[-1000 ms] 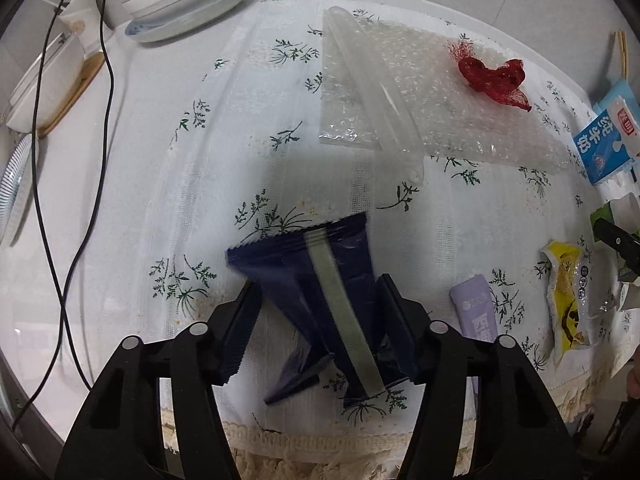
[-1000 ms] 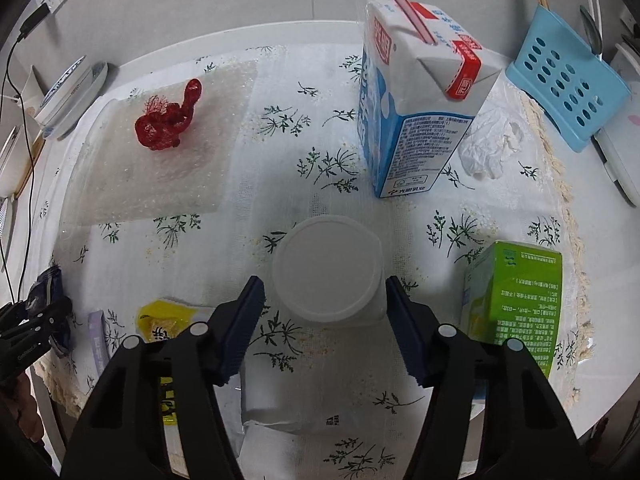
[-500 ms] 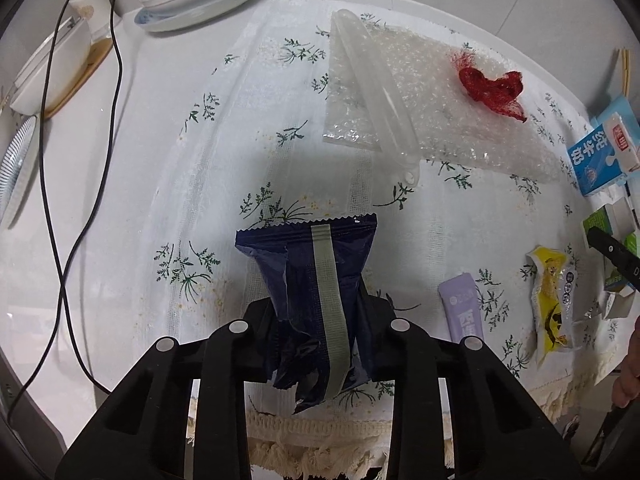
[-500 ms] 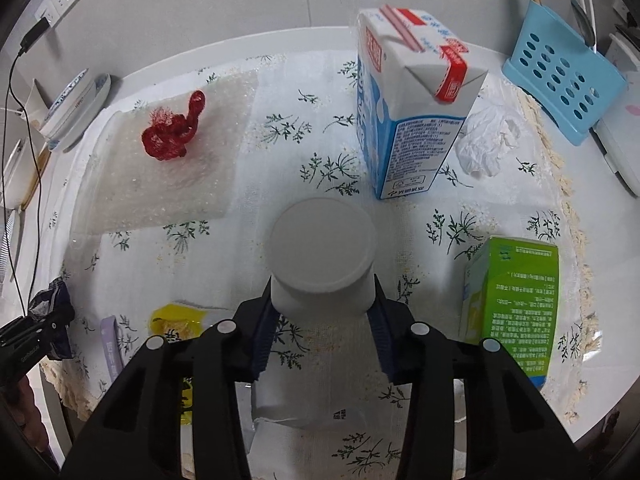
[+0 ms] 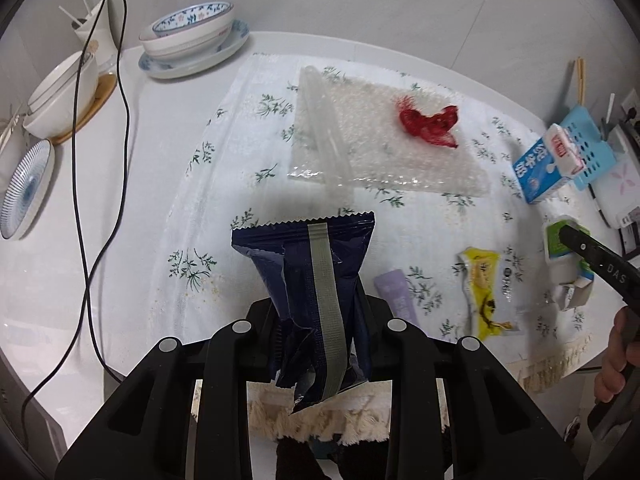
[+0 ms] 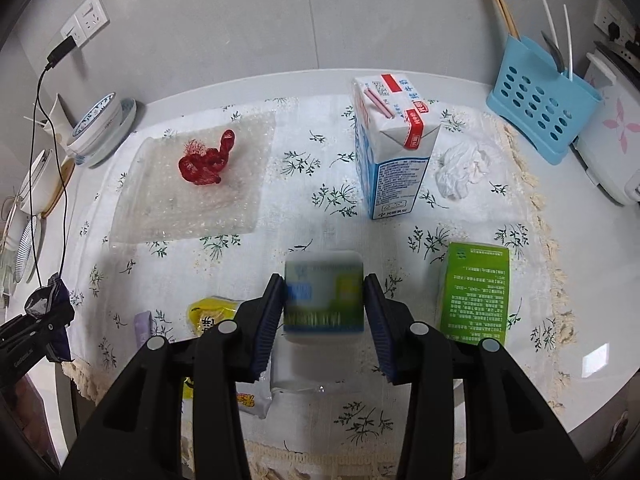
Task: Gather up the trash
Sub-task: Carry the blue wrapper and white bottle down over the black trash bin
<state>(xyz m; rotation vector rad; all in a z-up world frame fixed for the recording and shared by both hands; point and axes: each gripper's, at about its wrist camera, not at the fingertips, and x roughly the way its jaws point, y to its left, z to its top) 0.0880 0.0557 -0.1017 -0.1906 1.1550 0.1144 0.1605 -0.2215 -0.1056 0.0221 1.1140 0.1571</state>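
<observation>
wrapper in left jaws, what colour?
Dark navy blue wrapper with a grey strip down its middle; the left wrist view shows it best.

I see stacked bowls [image 5: 188, 34] on a plate [image 5: 236, 46] at the table's far left edge, and a blue rack [image 6: 540, 104] at its far right edge.

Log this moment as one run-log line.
task: collect trash | left gripper: shut on dark blue wrapper | right gripper: shut on small cup | left on table: milk carton, green box, red net
</observation>
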